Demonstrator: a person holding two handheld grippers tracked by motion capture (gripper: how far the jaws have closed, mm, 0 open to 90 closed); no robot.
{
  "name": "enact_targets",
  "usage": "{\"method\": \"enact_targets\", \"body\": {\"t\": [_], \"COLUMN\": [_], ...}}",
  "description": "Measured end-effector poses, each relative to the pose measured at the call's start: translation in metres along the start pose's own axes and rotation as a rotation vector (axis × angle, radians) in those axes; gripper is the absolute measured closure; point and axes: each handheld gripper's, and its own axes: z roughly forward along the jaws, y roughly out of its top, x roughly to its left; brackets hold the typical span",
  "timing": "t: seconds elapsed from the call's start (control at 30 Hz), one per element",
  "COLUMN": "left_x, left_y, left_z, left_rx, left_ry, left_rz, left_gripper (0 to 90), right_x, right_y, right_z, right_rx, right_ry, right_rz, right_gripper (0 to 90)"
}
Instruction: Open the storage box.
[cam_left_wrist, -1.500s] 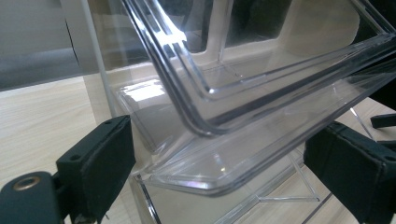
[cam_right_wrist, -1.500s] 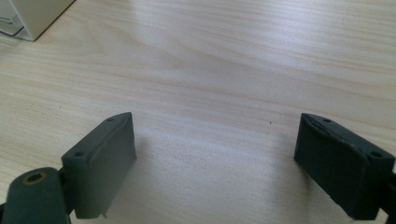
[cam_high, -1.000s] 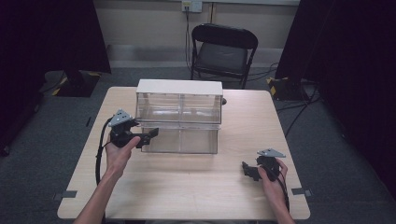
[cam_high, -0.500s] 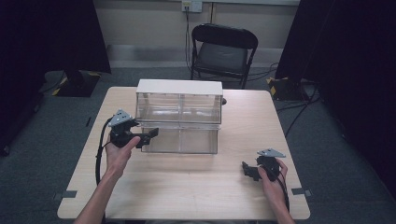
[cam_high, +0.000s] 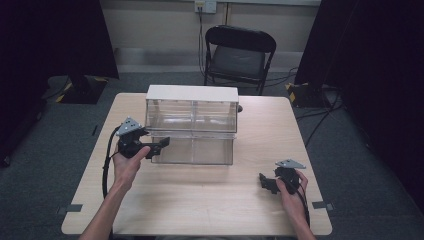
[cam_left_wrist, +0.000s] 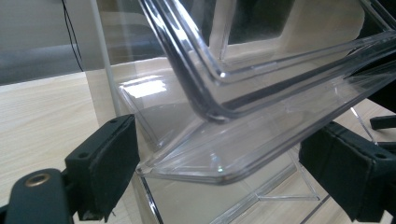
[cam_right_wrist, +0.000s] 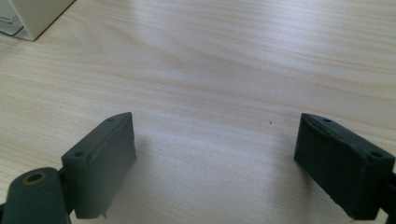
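A clear plastic drawer cabinet (cam_high: 192, 125) with a white top stands at the middle of the wooden table (cam_high: 200, 205). My left gripper (cam_high: 162, 143) is at the left end of the lower-left drawer (cam_high: 172, 150), pointing right. In the left gripper view the drawer's clear front lip (cam_left_wrist: 224, 163) lies between the jaws of the left gripper (cam_left_wrist: 217, 154). The left pad (cam_left_wrist: 109, 163) touches the lip's corner, and the jaws stand apart. My right gripper (cam_high: 263, 182) rests low at the table's near right, open over bare wood (cam_right_wrist: 215, 140).
A black folding chair (cam_high: 240, 55) stands beyond the table's far edge. Cables lie on the grey floor to the right. A corner of the cabinet's white base (cam_right_wrist: 32, 18) shows at the top left of the right gripper view.
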Motion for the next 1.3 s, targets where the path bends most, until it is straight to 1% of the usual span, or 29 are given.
{"method": "enact_targets", "body": {"t": [0.47,1.03,1.13,1.3], "left_x": [-0.0002,-0.0001,-0.0006,0.0], "left_y": [-0.0003,-0.0001,-0.0005,-0.0006], "left_z": [0.0001,0.0002,0.0012,0.0011], "left_rx": [0.0,0.006,0.0,0.005], "left_ry": [0.002,0.006,0.005,0.005], "left_rz": [-0.004,0.001,-0.011,-0.004], "left_gripper": [12.2,12.1,12.1,12.1], "right_x": [0.0,0.0,0.0,0.0], "right_y": [0.0,0.0,0.0,0.0], "right_z": [0.0,0.0,0.0,0.0], "right_rx": [0.0,0.0,0.0,0.0], "right_ry": [0.0,0.0,0.0,0.0], "right_rz": [0.0,0.0,0.0,0.0], "right_gripper": [11.8,11.7,11.7,11.7]}}
